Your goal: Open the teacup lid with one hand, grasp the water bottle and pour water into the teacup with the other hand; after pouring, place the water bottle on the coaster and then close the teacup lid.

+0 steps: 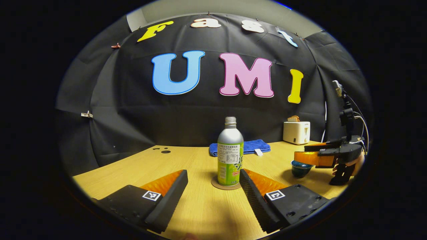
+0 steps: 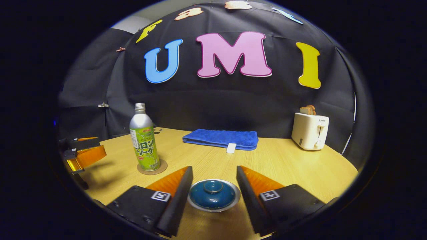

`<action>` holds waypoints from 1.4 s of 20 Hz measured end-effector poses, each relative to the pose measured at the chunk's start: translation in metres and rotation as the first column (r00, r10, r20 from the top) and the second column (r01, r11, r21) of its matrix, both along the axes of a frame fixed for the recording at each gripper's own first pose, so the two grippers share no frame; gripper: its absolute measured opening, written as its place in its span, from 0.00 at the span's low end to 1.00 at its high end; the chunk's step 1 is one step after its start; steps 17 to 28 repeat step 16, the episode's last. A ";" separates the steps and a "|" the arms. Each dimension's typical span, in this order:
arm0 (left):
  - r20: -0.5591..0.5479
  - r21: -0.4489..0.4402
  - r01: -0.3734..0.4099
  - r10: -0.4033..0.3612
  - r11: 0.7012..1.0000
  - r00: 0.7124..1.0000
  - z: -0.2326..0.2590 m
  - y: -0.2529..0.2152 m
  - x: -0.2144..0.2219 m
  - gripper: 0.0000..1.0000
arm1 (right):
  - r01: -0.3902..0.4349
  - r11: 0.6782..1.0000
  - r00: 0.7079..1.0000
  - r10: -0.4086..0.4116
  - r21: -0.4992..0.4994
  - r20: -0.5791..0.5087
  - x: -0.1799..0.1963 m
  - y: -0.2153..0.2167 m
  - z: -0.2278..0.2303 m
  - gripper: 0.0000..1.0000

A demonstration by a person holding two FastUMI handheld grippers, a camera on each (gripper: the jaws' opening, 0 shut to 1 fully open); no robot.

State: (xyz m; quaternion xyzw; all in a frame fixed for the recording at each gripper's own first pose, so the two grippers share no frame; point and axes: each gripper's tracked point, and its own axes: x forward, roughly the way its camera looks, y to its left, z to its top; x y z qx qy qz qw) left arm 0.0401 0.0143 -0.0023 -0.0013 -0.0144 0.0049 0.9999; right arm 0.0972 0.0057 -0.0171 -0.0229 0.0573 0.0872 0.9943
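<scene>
Both hand-held grippers wide open.

Left gripper: black wedge-shaped finger blocks w/ ribbed inner faces, square b/w tag on each, screws in the bases. Right gripper: same build; seen from left gripper view, black frame w/ thin cables and upright post.

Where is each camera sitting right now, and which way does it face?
Left gripper view: rides the left gripper, open, facing the bottle on its coaster; the right gripper and a hand show far right.
Right gripper view: rides the right gripper, open astride the lidded teacup.
Shared: bottle, blue towel, toaster, table.
</scene>
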 end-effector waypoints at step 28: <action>0.000 0.002 -0.005 0.005 1.000 1.000 0.000 -0.011 -0.001 0.98 | 0.132 0.990 0.985 -0.137 0.053 0.108 -0.088 -0.016 0.020 0.98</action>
